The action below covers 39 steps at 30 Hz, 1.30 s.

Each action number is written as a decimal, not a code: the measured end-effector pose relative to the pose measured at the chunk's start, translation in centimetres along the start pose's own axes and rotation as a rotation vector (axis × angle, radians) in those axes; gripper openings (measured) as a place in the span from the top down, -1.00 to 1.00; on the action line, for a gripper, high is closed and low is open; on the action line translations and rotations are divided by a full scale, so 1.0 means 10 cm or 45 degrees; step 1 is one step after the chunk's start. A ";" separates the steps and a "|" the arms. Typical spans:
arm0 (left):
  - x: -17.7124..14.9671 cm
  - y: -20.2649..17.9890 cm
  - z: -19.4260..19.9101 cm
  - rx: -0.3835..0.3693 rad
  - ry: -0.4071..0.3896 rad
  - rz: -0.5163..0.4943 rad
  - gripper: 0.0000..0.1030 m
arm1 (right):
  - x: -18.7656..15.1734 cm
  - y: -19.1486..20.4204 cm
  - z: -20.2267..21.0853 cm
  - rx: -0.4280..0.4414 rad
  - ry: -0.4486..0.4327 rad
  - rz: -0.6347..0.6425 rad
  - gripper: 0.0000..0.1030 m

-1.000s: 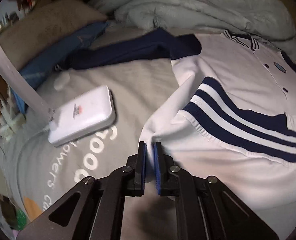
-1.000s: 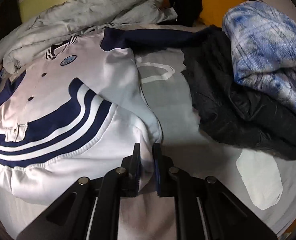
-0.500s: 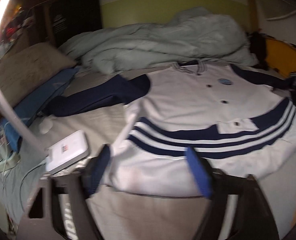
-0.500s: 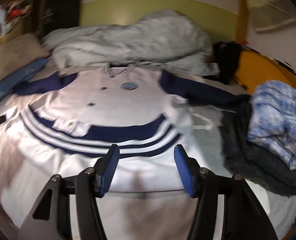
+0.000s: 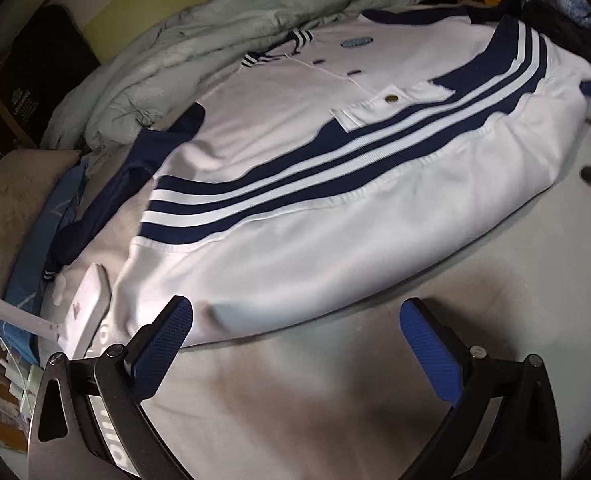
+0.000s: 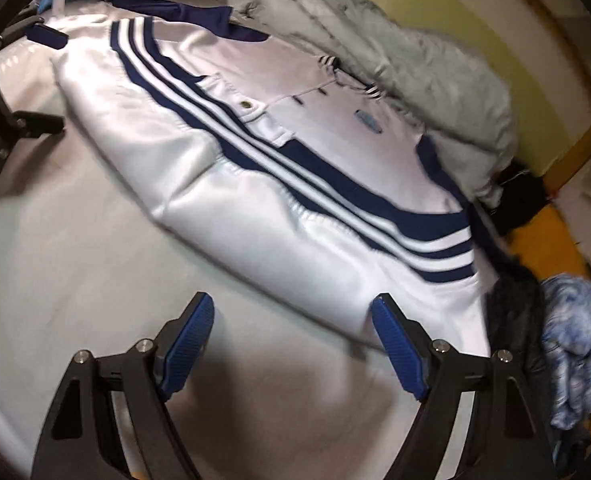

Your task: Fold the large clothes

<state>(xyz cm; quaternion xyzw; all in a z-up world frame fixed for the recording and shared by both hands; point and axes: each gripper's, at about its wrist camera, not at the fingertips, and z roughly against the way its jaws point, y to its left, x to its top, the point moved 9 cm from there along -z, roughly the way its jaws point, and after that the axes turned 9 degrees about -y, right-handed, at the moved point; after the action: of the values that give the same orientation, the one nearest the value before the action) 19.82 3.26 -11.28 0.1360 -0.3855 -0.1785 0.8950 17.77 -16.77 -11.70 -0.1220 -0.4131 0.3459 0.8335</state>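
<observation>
The white jacket with navy stripes lies spread flat on the bed, hem toward me. My left claw and right claw are both opening, nothing between the pads. Risk, as I judge it: the slippery hem bunches on regrasp, or the white device beside it snags.

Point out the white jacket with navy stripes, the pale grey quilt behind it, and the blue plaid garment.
white jacket (image 5: 315, 248), left wrist view, on its plain white lower panel.
pale grey quilt (image 5: 199, 52), left wrist view, on its crumpled middle.
blue plaid garment (image 6: 575, 344), right wrist view, on its bunched centre.
</observation>
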 end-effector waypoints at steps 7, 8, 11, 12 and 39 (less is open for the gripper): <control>0.00 0.36 -0.26 0.160 -0.004 0.138 -1.00 | -0.02 -0.38 -0.24 -0.291 -0.034 -0.090 -0.69; -0.03 0.48 -0.30 0.186 0.016 0.201 -1.00 | -0.03 -0.48 -0.26 -0.312 -0.021 -0.124 -0.69; -0.12 0.87 -0.35 0.303 0.041 0.343 -0.66 | -0.05 -0.74 -0.30 -0.360 0.020 -0.224 -0.69; -0.16 0.98 -0.37 0.346 0.049 0.372 -0.29 | -0.09 -0.86 -0.32 -0.379 0.027 -0.276 -0.69; -0.72 0.99 0.83 0.109 0.100 0.730 0.85 | -0.44 -0.91 0.86 -0.231 0.014 -0.617 0.60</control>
<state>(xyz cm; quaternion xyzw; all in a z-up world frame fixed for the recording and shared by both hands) 11.24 14.31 -6.65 0.0660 -0.3804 0.1036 0.9166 13.65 -27.13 -4.49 -0.0956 -0.4553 0.0969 0.8799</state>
